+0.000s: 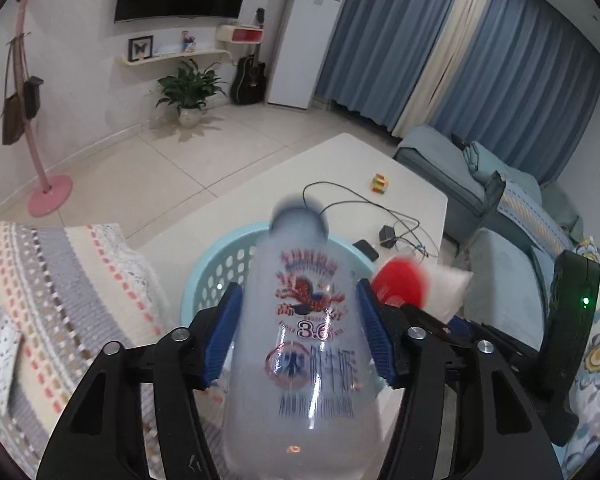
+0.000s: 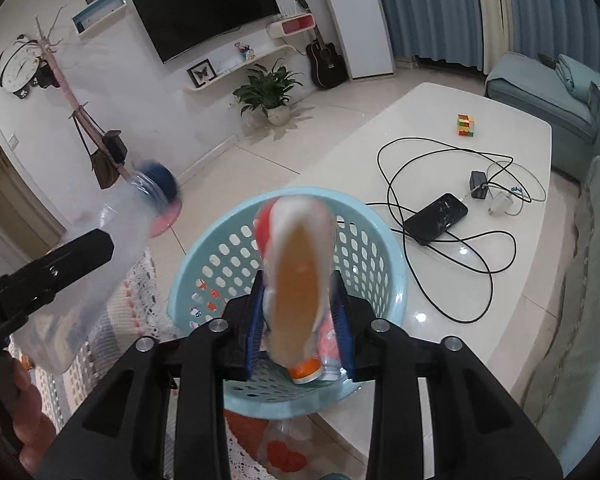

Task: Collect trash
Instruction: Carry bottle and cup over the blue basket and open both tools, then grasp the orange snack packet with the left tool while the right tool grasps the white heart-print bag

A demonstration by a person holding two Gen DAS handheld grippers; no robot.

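Both loads hang over the blue basket (image 2: pixel 384 248) for dropping — left gripper (image 1: pixel 298 328) brackets a printed milk bottle (image 1: pixel 308 340), pads apparently slack; right gripper (image 2: pixel 300 332) straddles an orange-filled bottle (image 2: pixel 296 276) at twelve o'clock, jaws parted, pads barely touching.

The basket (image 2: pixel 292 216) is sitting at the near end of the table (image 2: pixel 440 120), with the phone (image 2: pixel 436 218) and looping cable (image 2: pixel 412 152) lying just to its right and the cube (image 2: pixel 466 125) resting farther back. The sofa (image 2: pixel 532 84) is standing beyond the table's right side, and the potted plant (image 2: pixel 268 92) and guitar (image 2: pixel 326 60) are standing by the far wall under the television (image 2: pixel 204 4).
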